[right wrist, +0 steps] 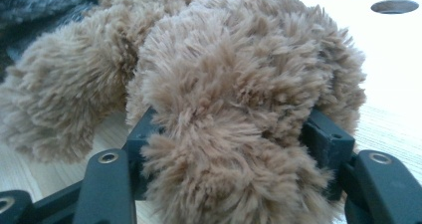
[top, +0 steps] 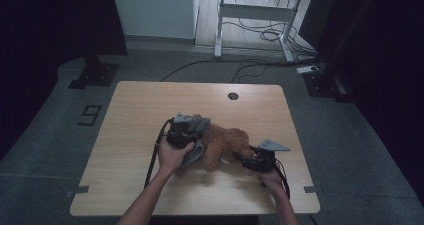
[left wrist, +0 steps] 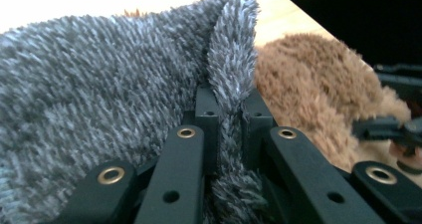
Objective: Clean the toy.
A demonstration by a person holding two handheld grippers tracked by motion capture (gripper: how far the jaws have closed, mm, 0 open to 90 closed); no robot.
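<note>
Left tool [left wrist: 226, 117] pinches grey cloth [left wrist: 99, 79]; right tool [right wrist: 234, 134] grips brown plush [right wrist: 239, 74]

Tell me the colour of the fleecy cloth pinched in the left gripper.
Grey, flecked lighter; the fleecy cloth shows best in the left gripper view.

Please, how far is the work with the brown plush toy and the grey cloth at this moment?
Done: both grips look set. The left gripper is shut on a fold of the grey fleece cloth, and the right gripper squeezes a limb of the brown plush toy. In hand: the cloth lies against the toy's far end, near the middle of the table. Left: whether it goes on or comes off, I cannot tell.
</note>
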